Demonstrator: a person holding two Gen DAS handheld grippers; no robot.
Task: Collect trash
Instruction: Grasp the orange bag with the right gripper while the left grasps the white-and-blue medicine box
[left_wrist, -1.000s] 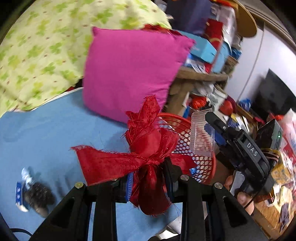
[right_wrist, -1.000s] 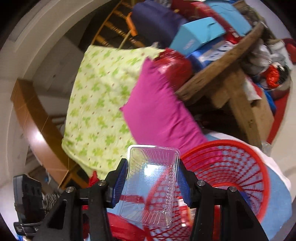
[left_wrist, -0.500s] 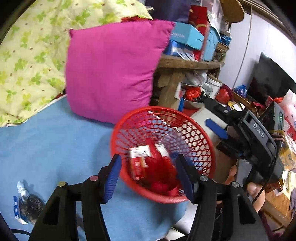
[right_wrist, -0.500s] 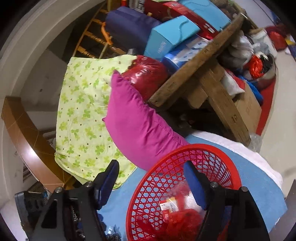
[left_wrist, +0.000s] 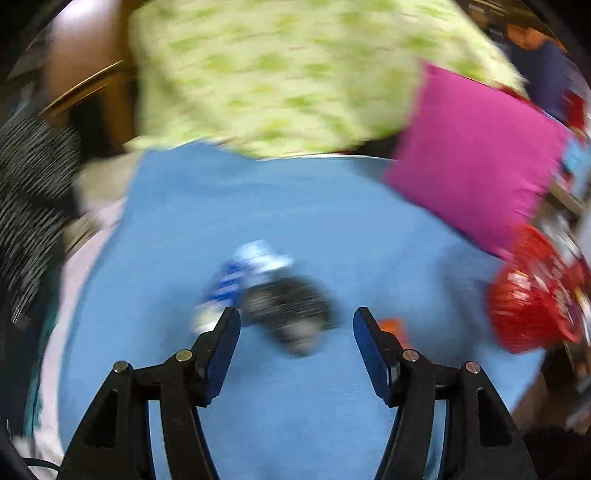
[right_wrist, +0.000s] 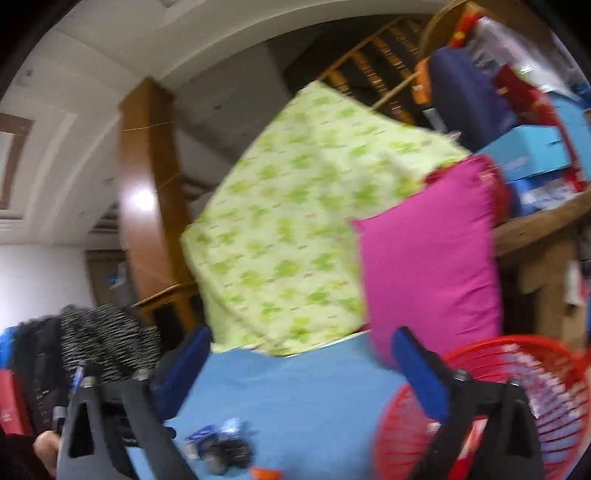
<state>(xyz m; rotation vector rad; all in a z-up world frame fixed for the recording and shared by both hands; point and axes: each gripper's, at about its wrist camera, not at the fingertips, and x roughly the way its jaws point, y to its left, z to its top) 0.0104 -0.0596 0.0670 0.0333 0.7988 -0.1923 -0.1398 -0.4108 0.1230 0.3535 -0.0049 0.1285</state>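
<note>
My left gripper (left_wrist: 296, 319) is open and empty, just above a blurred blue-and-white wrapper (left_wrist: 245, 275) and a dark crumpled piece of trash (left_wrist: 291, 308) on the blue bedsheet (left_wrist: 295, 206). A small orange scrap (left_wrist: 393, 326) lies by its right finger. The red mesh basket (left_wrist: 535, 295) holding trash sits at the right. My right gripper (right_wrist: 301, 354) is open and empty, raised over the sheet. The basket (right_wrist: 517, 402) shows at its lower right and the wrapper and dark trash (right_wrist: 219, 446) below.
A magenta pillow (left_wrist: 476, 158) and a green-patterned pillow (left_wrist: 280, 74) lean at the back of the bed. A black-and-white knit cloth (left_wrist: 29, 206) lies at the left. A cluttered wooden shelf (right_wrist: 539, 221) stands at the right.
Both grippers let go of their trash into the basket and opened. My left gripper then swung left to the wrapper and dark trash. My right gripper turned left away from the basket.
</note>
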